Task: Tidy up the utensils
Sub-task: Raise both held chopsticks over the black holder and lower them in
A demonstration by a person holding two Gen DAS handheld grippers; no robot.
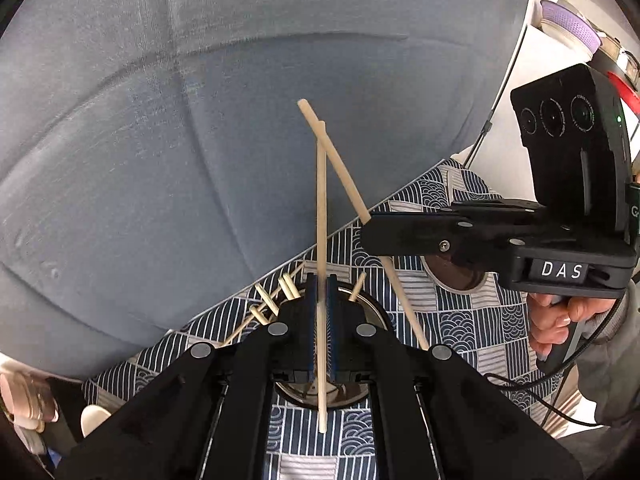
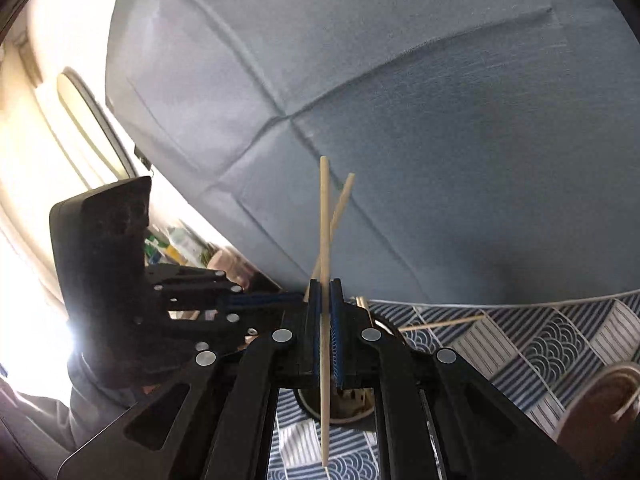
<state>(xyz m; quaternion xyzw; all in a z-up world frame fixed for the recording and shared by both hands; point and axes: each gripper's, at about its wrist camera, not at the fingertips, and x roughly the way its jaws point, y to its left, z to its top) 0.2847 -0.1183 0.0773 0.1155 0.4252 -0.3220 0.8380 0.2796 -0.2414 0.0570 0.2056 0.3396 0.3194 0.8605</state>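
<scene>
Left hand-held gripper [image 1: 321, 294] clamps one pale wooden chopstick [image 1: 321, 208]. Right hand-held gripper [image 2: 326, 300] clamps a second pale wooden chopstick [image 2: 325, 220]. Both above the blue patterned tabletop [image 1: 460, 320].

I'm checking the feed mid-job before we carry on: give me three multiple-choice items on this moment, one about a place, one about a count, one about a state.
1. Where do the loose chopsticks lie?
A. on the patterned cloth by the metal bowl
B. on the sofa
C. in a drawer

2. How many chopsticks are held in grippers?
A. none
B. one
C. two

3. What state is the left gripper in?
A. wide open
B. shut on a chopstick
C. shut on nothing

Answers:
1 A: they rest on the patterned cloth beside the metal bowl.
2 C: the right gripper clamps the right chopstick, the left clamps the left chopstick.
3 B: its pads press the stick.
</scene>
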